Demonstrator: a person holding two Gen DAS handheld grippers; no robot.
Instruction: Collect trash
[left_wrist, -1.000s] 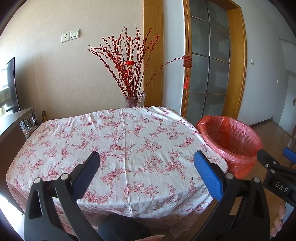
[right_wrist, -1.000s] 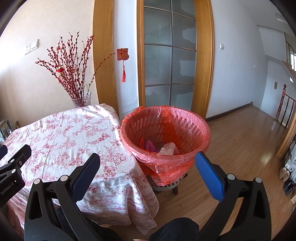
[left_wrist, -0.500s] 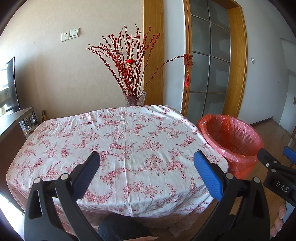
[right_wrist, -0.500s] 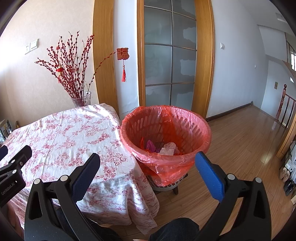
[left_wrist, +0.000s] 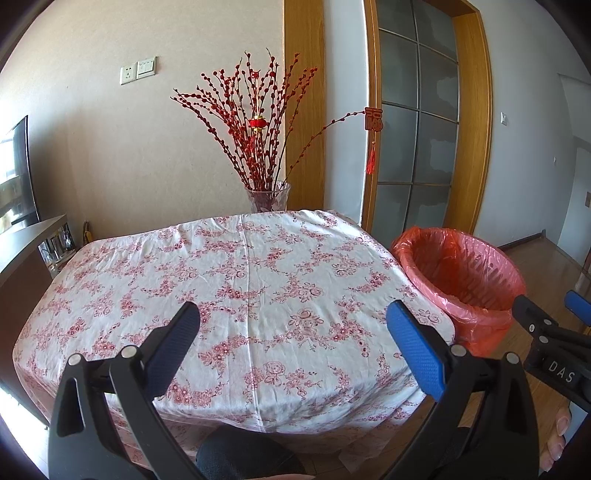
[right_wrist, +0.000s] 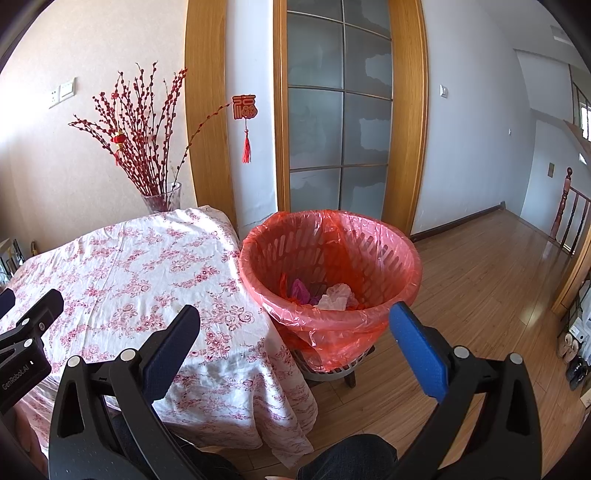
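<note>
A trash basket lined with a red plastic bag (right_wrist: 369, 243) stands on the wood floor right of the table; it also shows in the left wrist view (left_wrist: 476, 258). Crumpled trash (right_wrist: 334, 297), white and pink pieces, lies inside it. My left gripper (left_wrist: 293, 332) is open and empty, held over the near edge of the table with the floral cloth (left_wrist: 236, 273). My right gripper (right_wrist: 293, 330) is open and empty, held in front of the basket and slightly above its rim. No loose trash shows on the cloth.
A glass vase of red branches (left_wrist: 267, 197) stands at the table's far edge by the wall. A dark cabinet (left_wrist: 26, 254) is at the left. A glass-paned door with a wood frame (right_wrist: 340, 110) is behind the basket. Wood floor (right_wrist: 480, 280) stretches right.
Both grippers stay open and empty. The left wrist view has tipped up slightly, so the table and basket sit lower in frame. The right view is almost unchanged.
</note>
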